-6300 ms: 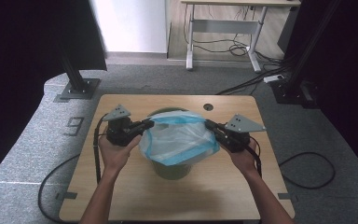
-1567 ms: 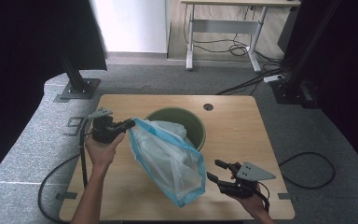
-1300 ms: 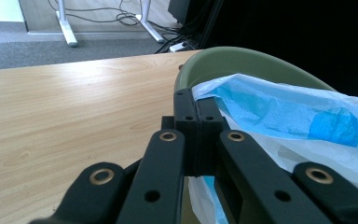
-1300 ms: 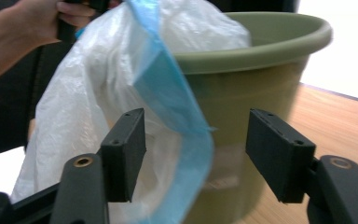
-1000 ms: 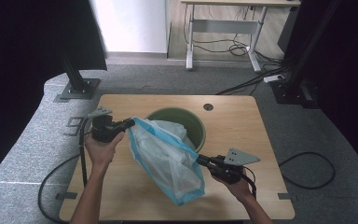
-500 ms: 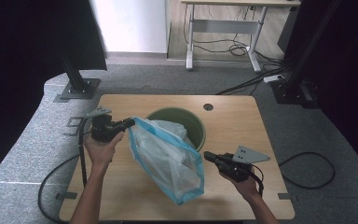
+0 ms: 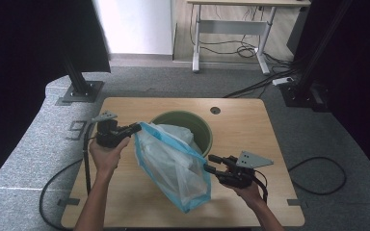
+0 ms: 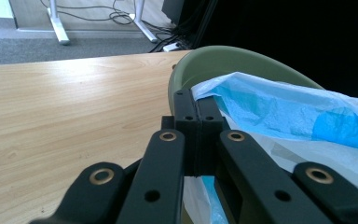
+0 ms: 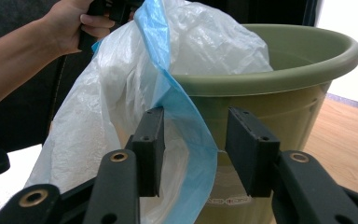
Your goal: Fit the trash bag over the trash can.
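Green bin (image 7: 200, 126) behind blue bag (image 7: 173, 166) (table (image 7: 250, 125) otherwise bare).

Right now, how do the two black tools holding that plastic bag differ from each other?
The left tool is clamped shut on the blue-edged bag near its top edge, while the right tool has just been opening; the bag's blue edge hangs between its jaws without being pressed. The left tool sits beside the green bucket, the right tool nearer the person. Both are black, hand-held and trail a cable.
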### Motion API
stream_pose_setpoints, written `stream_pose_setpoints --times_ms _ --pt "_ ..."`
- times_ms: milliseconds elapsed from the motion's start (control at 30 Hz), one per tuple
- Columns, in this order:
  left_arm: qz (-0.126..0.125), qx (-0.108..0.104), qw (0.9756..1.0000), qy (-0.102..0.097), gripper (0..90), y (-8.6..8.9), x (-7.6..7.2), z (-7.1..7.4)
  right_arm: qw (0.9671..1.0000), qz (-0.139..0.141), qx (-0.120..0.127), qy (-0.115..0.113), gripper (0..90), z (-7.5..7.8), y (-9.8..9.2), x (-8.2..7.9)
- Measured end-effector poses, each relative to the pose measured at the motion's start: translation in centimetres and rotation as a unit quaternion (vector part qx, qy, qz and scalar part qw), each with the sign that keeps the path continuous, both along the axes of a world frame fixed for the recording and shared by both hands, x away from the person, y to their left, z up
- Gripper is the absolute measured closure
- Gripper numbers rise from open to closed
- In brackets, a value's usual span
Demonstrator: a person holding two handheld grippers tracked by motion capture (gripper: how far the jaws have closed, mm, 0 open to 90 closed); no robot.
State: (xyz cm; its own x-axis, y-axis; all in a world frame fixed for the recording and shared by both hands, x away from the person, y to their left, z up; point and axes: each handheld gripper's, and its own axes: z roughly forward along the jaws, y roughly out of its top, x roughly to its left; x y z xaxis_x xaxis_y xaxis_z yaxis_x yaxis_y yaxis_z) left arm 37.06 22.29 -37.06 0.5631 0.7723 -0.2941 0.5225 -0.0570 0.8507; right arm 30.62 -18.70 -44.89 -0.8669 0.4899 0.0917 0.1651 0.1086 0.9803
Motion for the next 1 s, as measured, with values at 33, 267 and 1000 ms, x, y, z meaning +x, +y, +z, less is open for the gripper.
stream_pose_setpoints --times_ms 33,267,1000 --pt "0.000 0.000 1.0000 0.000 89.9 0.0 0.0 0.0 1.0000 0.000 0.000 0.000 55.3 0.0 0.0 0.0" --pt "-0.001 -0.002 1.0000 -0.001 89.9 -0.1 0.0 0.0 0.9996 0.028 0.006 0.007 54.3 -0.1 0.8 0.4" --pt "-0.007 0.001 1.0000 -0.001 89.9 -0.4 0.5 0.9 0.9993 -0.017 -0.015 -0.028 88.9 2.0 -1.2 0.0"
